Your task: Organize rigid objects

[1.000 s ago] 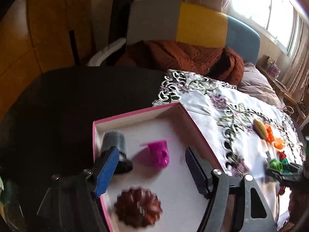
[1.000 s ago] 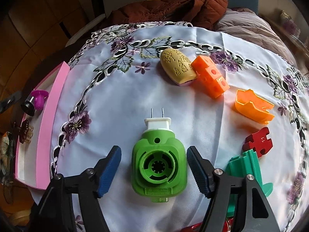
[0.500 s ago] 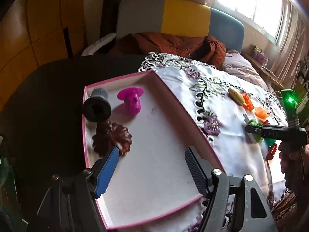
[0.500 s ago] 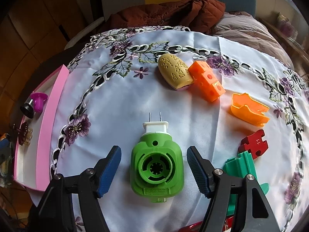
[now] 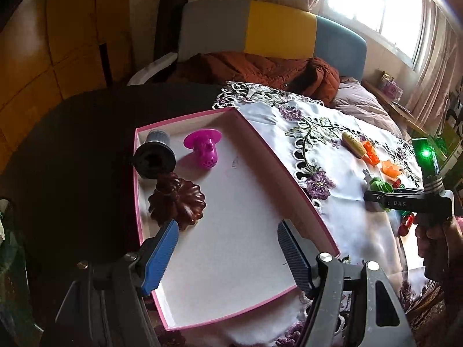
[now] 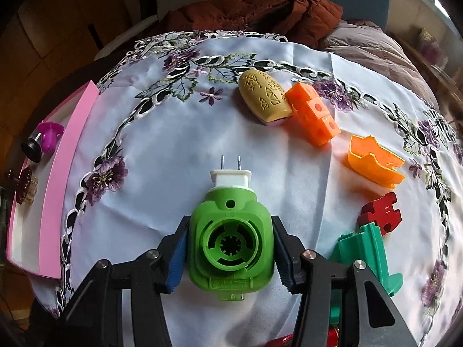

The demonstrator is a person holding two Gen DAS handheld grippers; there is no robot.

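My right gripper (image 6: 230,256) is shut on a green plug-in device (image 6: 231,240) with a white two-pin plug, resting on the white embroidered tablecloth (image 6: 162,156). My left gripper (image 5: 228,257) is open and empty above the pink-rimmed white box (image 5: 231,231). The box holds a black cylinder (image 5: 154,156), a magenta mushroom-shaped piece (image 5: 204,147) and a brown flower-shaped mould (image 5: 178,201). In the left wrist view the right gripper (image 5: 376,196) and the green device (image 5: 380,186) show at the right.
On the cloth lie a tan oval piece (image 6: 264,99), an orange block (image 6: 312,115), an orange scoop (image 6: 373,160), a dark red puzzle piece (image 6: 379,212) and a teal piece (image 6: 367,248). A sofa with a brown jacket (image 5: 260,69) stands behind the table.
My right gripper has closed on the green plug-in device. My left gripper has pulled back from the objects in the box and stays open.
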